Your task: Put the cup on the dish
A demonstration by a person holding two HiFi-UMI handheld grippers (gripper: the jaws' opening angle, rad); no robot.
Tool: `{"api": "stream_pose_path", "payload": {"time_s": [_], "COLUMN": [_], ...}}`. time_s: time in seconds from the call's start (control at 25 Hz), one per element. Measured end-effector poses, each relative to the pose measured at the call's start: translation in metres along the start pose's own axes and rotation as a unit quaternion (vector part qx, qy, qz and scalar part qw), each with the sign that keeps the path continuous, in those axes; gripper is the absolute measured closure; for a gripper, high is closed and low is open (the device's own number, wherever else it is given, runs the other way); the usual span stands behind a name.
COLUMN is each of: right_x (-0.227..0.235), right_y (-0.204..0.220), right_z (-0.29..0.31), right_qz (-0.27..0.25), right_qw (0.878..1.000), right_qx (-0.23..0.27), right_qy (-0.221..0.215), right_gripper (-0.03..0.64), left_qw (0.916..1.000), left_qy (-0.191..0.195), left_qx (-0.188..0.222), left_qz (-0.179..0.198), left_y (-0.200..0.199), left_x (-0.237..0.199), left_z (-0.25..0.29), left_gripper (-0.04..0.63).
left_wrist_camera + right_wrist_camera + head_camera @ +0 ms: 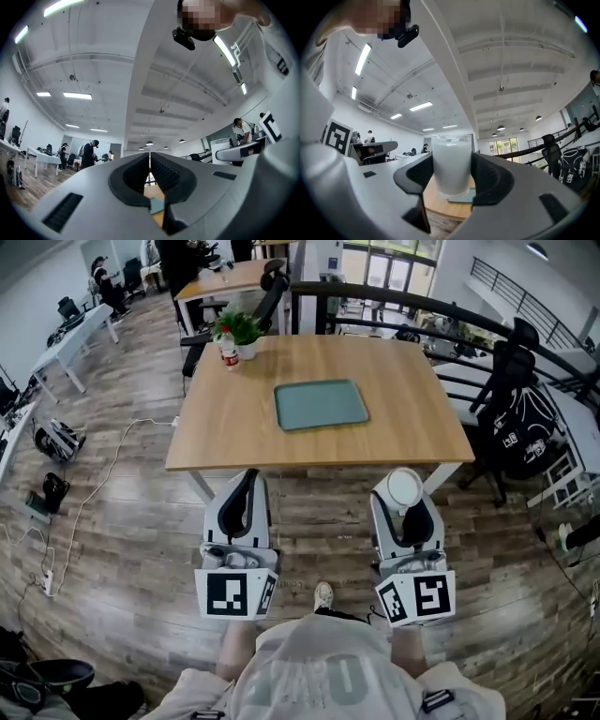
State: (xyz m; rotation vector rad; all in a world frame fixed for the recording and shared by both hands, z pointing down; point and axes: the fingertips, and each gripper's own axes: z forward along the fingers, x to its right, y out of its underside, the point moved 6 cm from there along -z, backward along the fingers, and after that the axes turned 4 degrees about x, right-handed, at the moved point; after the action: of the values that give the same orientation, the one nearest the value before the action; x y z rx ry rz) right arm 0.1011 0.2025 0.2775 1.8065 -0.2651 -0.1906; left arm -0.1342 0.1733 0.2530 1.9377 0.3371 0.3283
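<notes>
A white frosted cup (451, 164) stands upright between the jaws of my right gripper (452, 176), which is shut on it. From the head view the cup (404, 487) shows as a white disc at the tip of the right gripper (405, 495), held just short of the table's near edge. The dish, a flat grey-green rectangular tray (321, 404), lies on the wooden table (234, 418) ahead and to the left of the cup. My left gripper (243, 498) hangs level with the right one, jaws pressed together and empty (150, 176).
A small potted plant (245, 332) and a red-capped bottle (228, 351) stand at the table's far left corner. Black office chairs (511, 418) crowd the right side. A railing (403, 306) runs behind the table. A cable (103, 474) trails over the floor at left.
</notes>
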Motion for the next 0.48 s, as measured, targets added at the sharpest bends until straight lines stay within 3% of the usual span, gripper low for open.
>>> {"api": "stream_pose_path", "payload": {"time_s": [0.28, 0.48], "right_x": [0.06, 0.08], "right_y": [0.022, 0.039], "right_z": [0.076, 0.115], "right_qz": [0.002, 0.013], "right_qw": [0.999, 0.998], "right_qx": [-0.012, -0.02], "right_qy": [-0.034, -0.053], "right_gripper": [0.362, 0.362], "left_qw": [0.9998, 0.9996], "left_qy": [-0.016, -0.022], "left_qx": [-0.003, -0.011], "left_qz": [0.007, 0.014], "left_y": [0.039, 0.056], "left_x": [0.001, 0.0], "left_z": [0.095, 0.129], "left_gripper": [0.578, 0.578]}}
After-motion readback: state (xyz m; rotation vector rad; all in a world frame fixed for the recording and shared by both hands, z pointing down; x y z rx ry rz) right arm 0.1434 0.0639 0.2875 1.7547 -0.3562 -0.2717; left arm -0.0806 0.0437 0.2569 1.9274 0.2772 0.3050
